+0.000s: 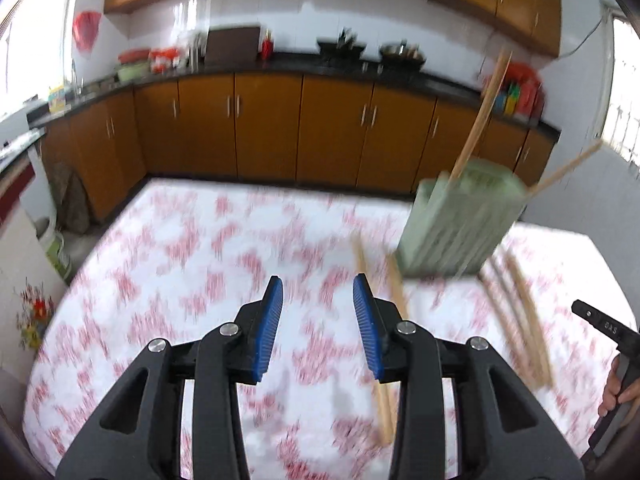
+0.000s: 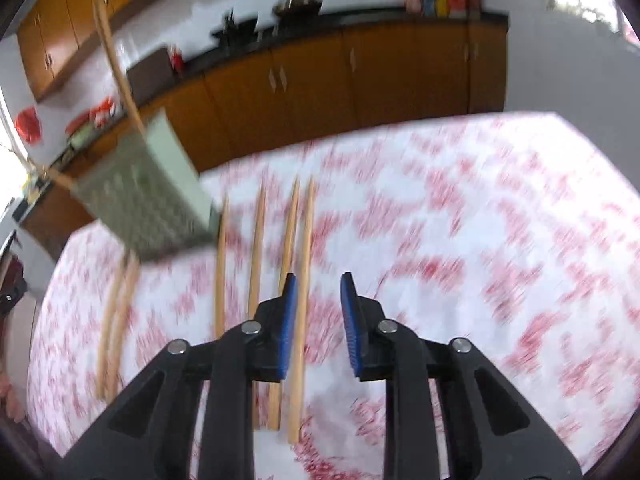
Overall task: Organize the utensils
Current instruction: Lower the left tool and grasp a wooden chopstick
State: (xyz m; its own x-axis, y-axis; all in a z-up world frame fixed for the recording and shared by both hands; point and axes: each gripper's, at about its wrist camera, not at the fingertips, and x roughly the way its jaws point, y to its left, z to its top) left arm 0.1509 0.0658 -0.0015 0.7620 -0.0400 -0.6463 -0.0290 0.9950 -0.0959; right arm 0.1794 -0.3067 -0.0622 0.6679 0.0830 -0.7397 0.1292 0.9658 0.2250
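A pale green slotted utensil holder (image 1: pixel 460 224) stands on the table with chopsticks (image 1: pixel 482 112) sticking out of its top; it also shows in the right wrist view (image 2: pixel 148 192). Several wooden chopsticks (image 2: pixel 300 280) lie loose on the red-and-white floral tablecloth (image 2: pixel 460 240); some show in the left wrist view (image 1: pixel 520 320). My left gripper (image 1: pixel 318 292) is open and empty above the cloth, left of the holder. My right gripper (image 2: pixel 318 292) is open and empty, just right of the nearest chopstick. Both views are motion-blurred.
Brown kitchen cabinets (image 1: pixel 264 128) and a dark counter with pots (image 1: pixel 400 54) run along the back wall. The right handheld gripper's handle and a hand (image 1: pixel 616 380) show at the right edge of the left wrist view.
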